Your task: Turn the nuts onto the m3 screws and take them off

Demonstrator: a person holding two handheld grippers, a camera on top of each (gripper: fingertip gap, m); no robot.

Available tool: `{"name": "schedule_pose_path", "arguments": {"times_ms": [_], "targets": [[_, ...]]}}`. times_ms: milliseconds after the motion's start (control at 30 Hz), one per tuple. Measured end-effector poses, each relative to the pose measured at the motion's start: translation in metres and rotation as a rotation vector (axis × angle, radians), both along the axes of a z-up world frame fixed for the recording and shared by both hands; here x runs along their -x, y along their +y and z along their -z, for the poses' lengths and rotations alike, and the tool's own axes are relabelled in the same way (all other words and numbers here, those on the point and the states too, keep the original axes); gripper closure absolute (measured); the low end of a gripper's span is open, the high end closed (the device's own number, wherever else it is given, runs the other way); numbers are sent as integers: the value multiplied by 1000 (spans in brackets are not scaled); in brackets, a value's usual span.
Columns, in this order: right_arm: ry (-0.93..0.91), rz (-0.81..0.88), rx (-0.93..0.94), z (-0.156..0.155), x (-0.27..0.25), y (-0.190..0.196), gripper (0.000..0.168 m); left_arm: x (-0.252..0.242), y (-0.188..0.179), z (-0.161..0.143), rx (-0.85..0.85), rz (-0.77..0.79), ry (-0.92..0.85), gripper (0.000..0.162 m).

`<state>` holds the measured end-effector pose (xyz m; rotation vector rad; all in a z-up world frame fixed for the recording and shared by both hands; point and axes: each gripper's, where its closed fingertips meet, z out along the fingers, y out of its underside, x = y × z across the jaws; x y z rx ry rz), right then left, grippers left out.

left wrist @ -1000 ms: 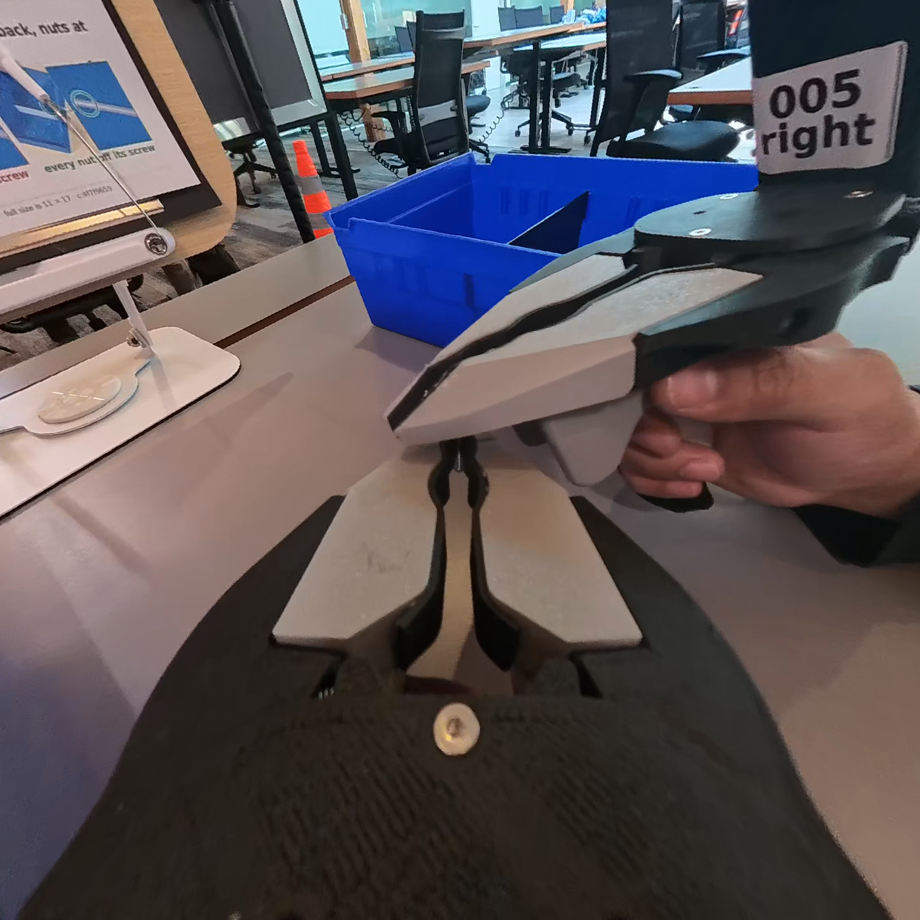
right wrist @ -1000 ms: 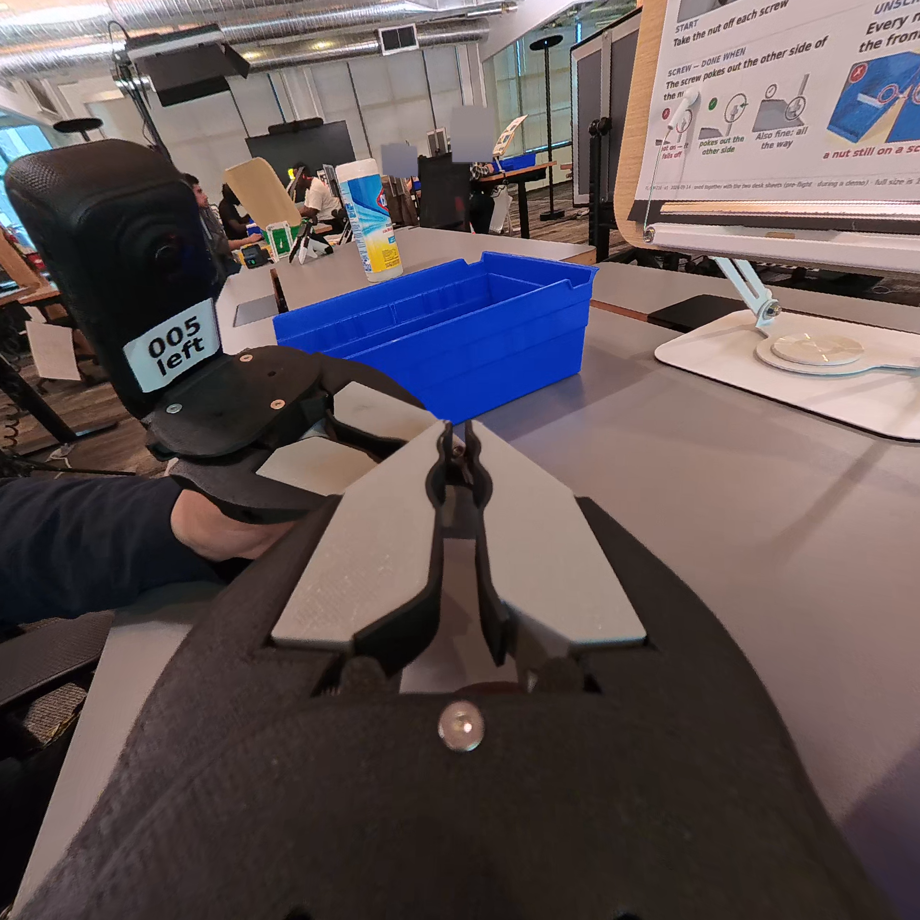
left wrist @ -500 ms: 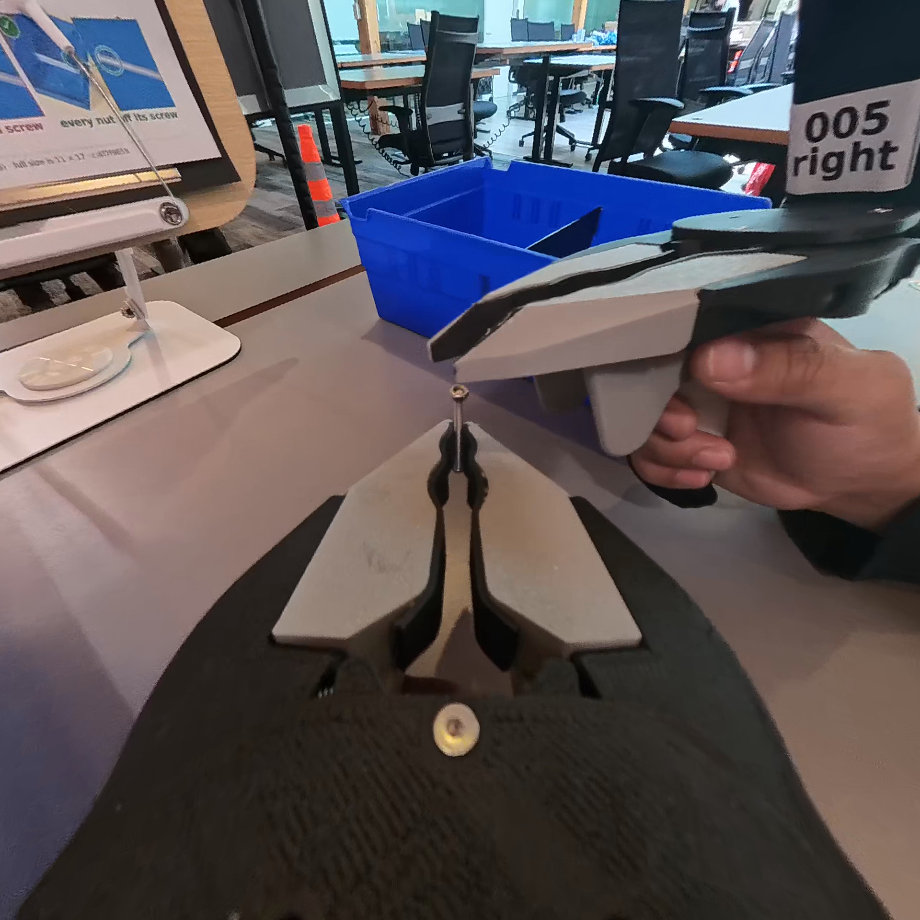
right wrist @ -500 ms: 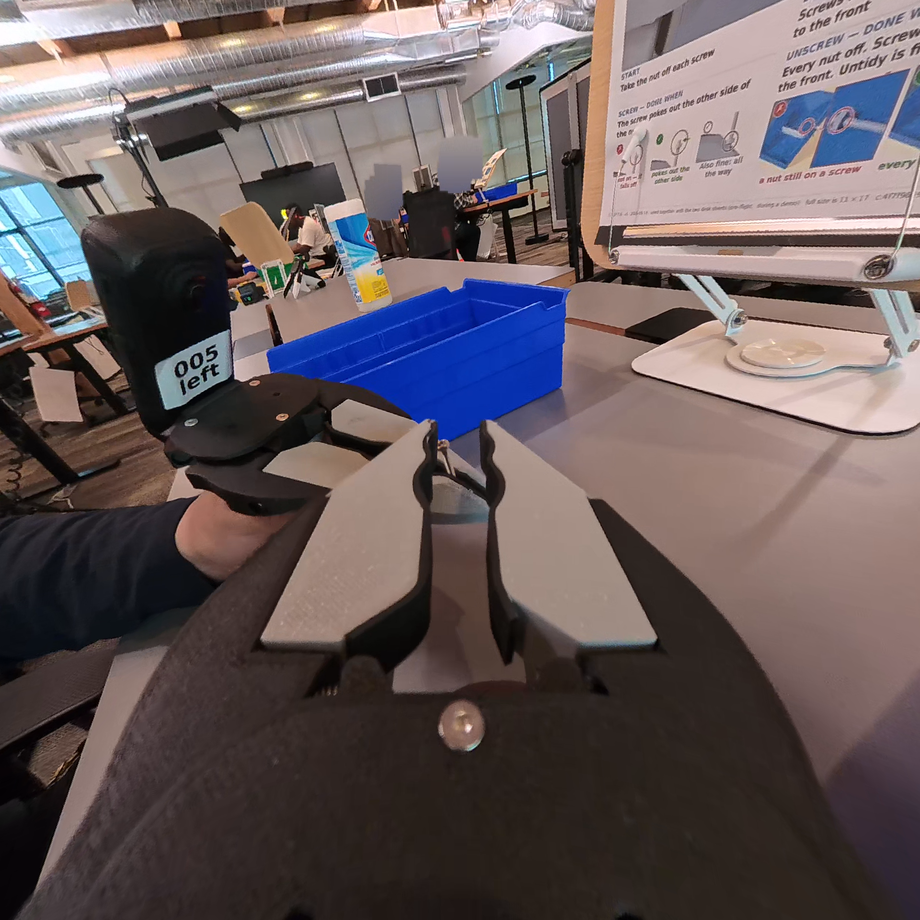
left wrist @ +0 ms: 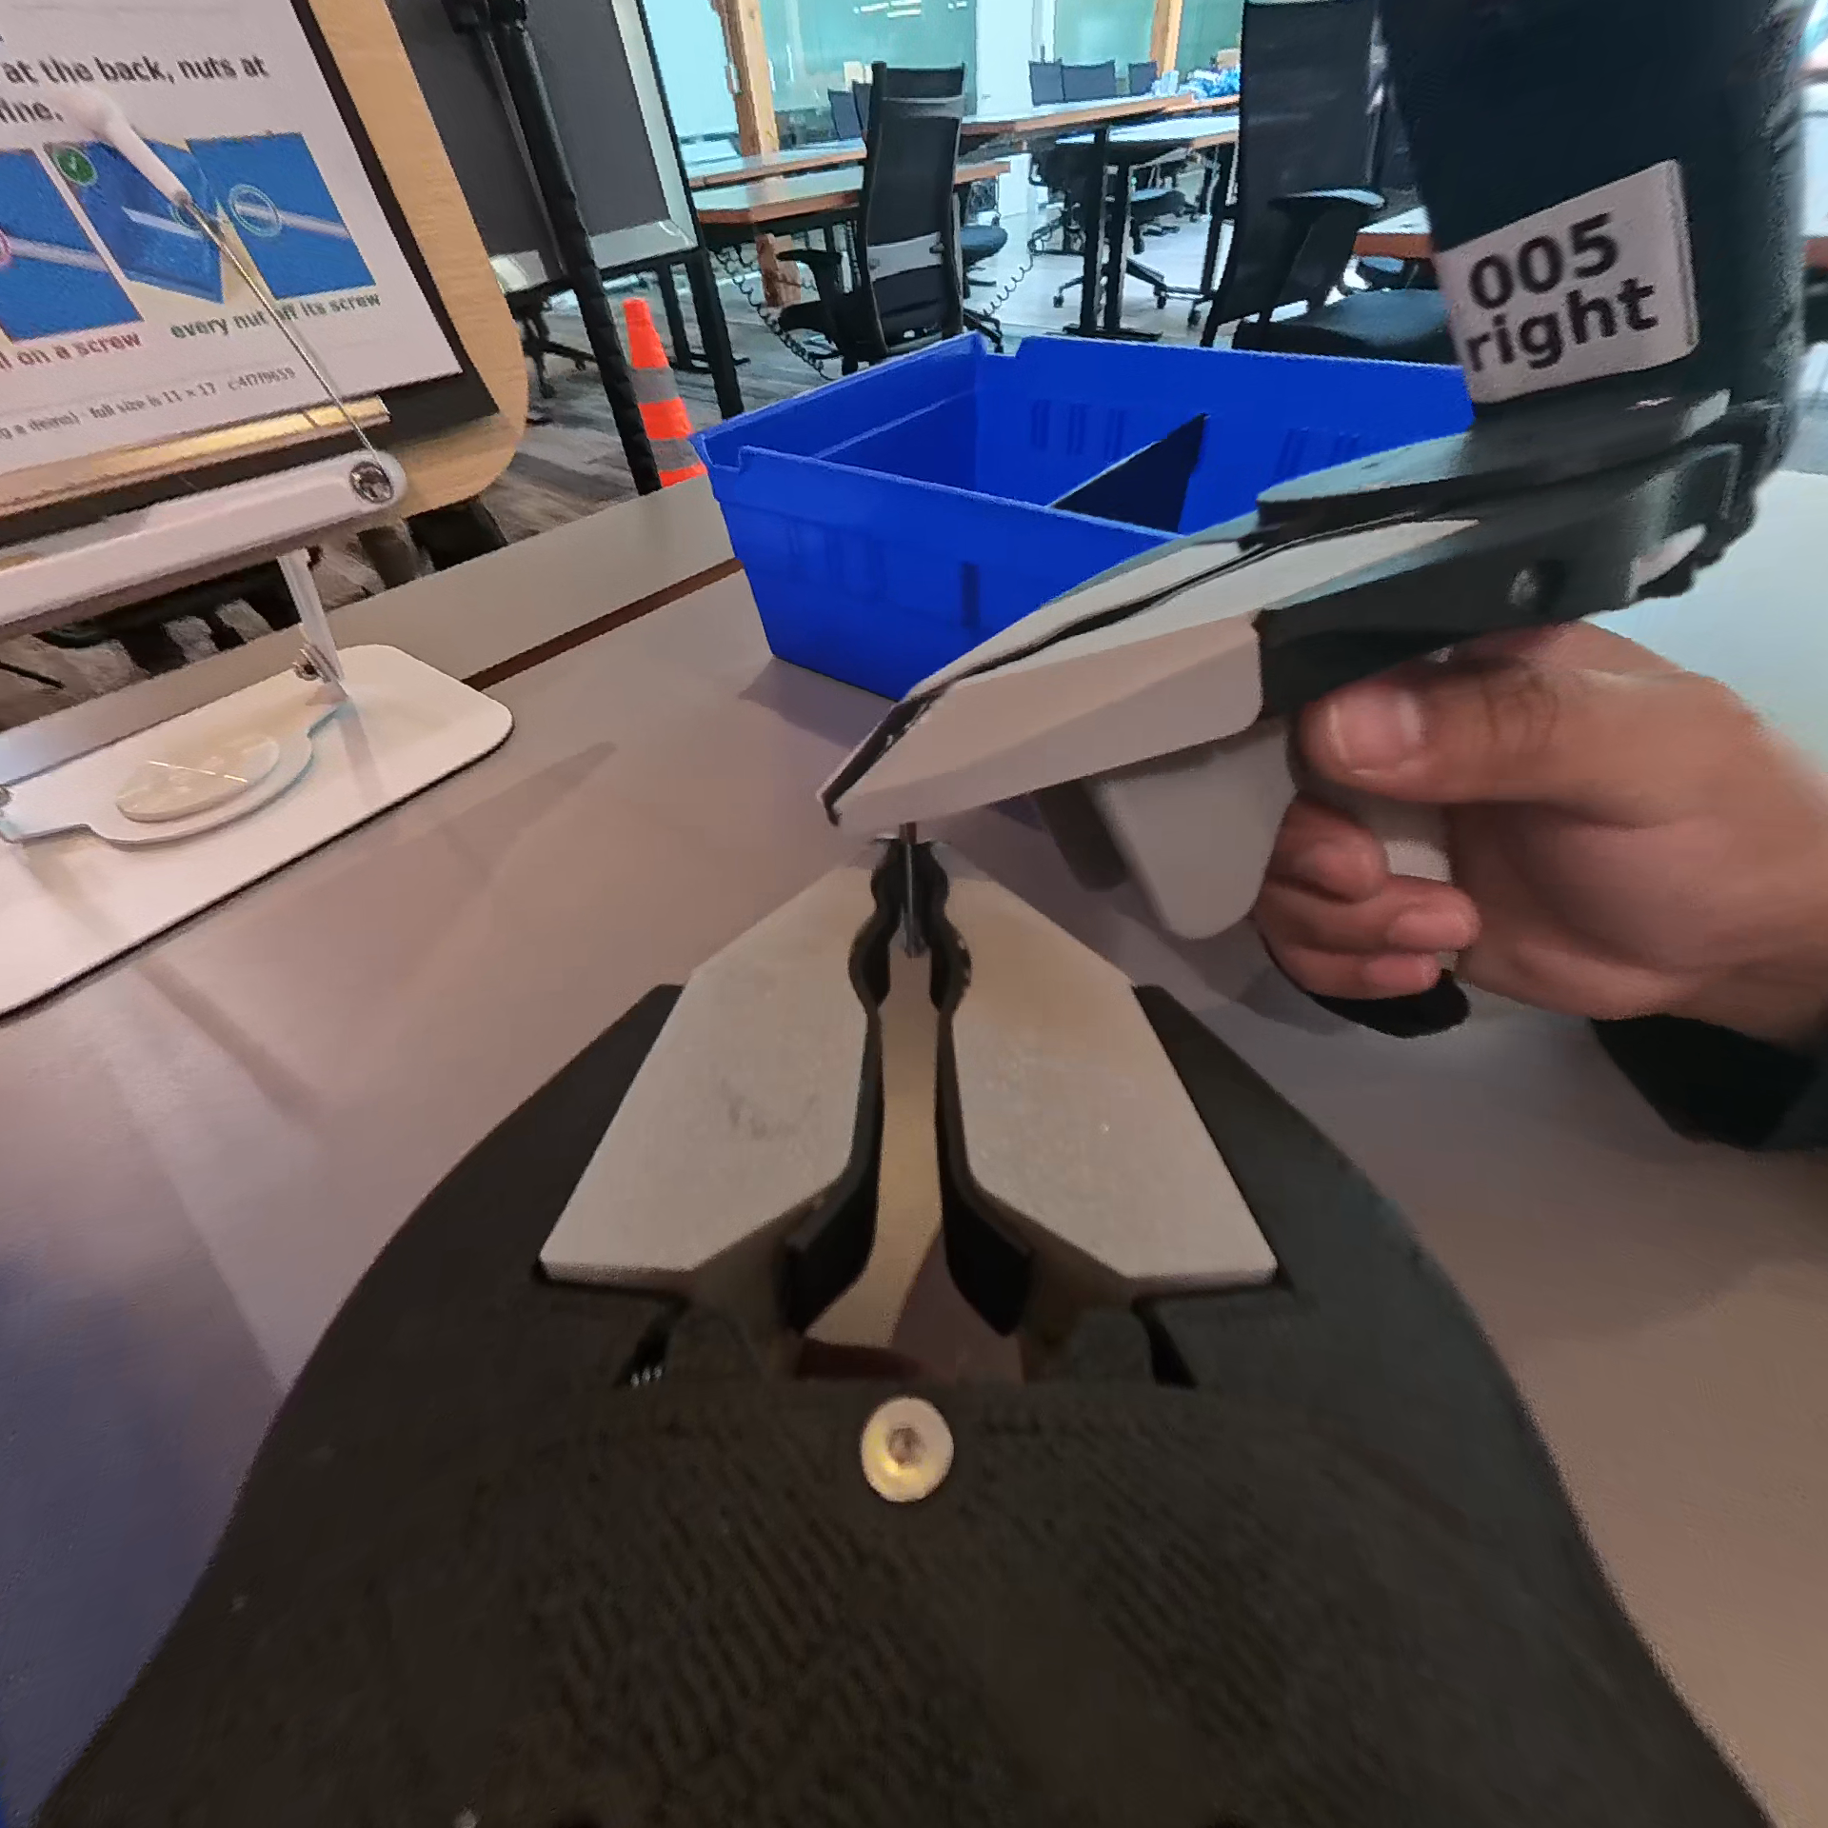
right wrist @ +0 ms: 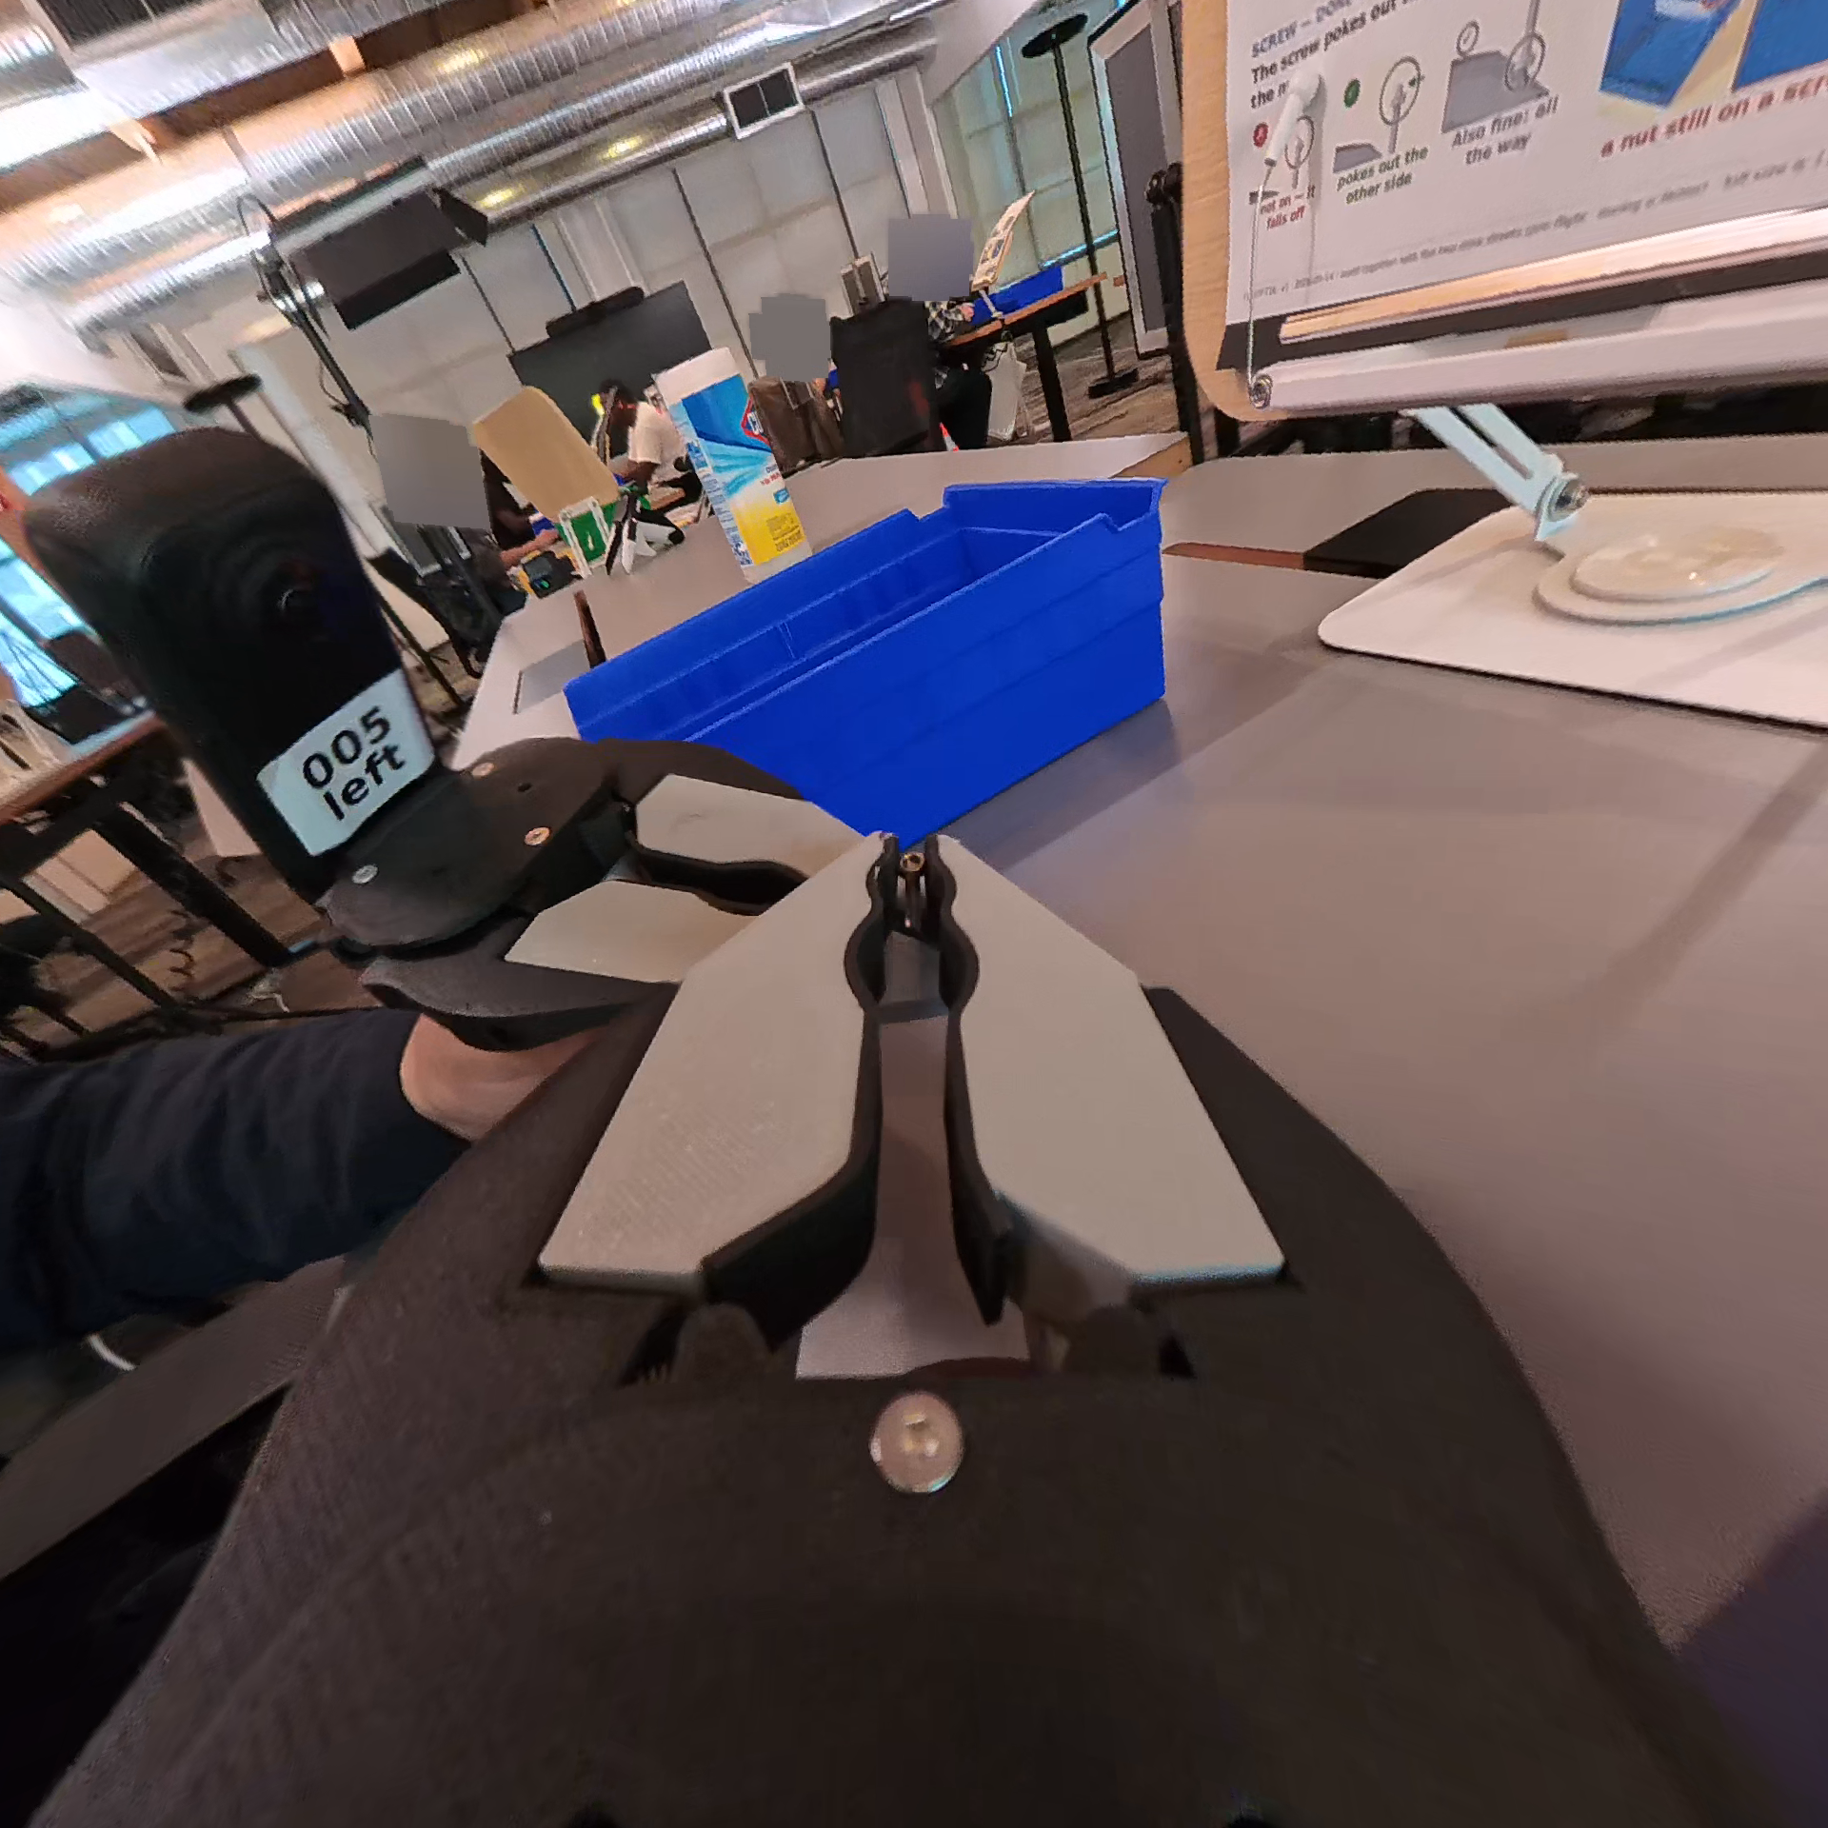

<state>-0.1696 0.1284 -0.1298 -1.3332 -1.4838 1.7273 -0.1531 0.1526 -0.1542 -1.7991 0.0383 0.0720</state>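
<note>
left tool [left wrist: 908, 905]: clamped on upright screw [left wrist: 906, 895] | right tool [right wrist: 905, 883]: pinched at screw tip, nut unclear | progress: threading underway, removal pending

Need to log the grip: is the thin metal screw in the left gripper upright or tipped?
Upright: the thin metal screw stands vertically, shaft pinched at the left gripper tips.

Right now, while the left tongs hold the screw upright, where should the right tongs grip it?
The free top end of the screw, coming from the right, flat across it. The left tongs pinch its lower shaft and it stands upright, so only the top pokes out. The right tongs sit closed there.
</note>
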Motion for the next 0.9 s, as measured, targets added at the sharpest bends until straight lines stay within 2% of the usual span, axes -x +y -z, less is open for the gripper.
{"name": "schedule_pose_path", "arguments": {"times_ms": [200, 433, 600, 767, 900], "targets": [[-24, -14, 55, 2, 1, 1, 166, 2, 0, -3, -17, -23, 51, 161], [-10, 4, 16, 1, 0, 2, 166, 3, 0, 3, 24, 1, -6, 162], [8, 33, 14, -2, -1, 8, 156, 7, -1, 2, 16, -3, -67, 162], [2, 43, 9, 0, 2, 8, 168, 5, -1, 2, 17, 6, -69, 162], [14, 53, 3, -3, 0, 12, 168, 10, -1, 4, 25, -13, -70, 162]]}}
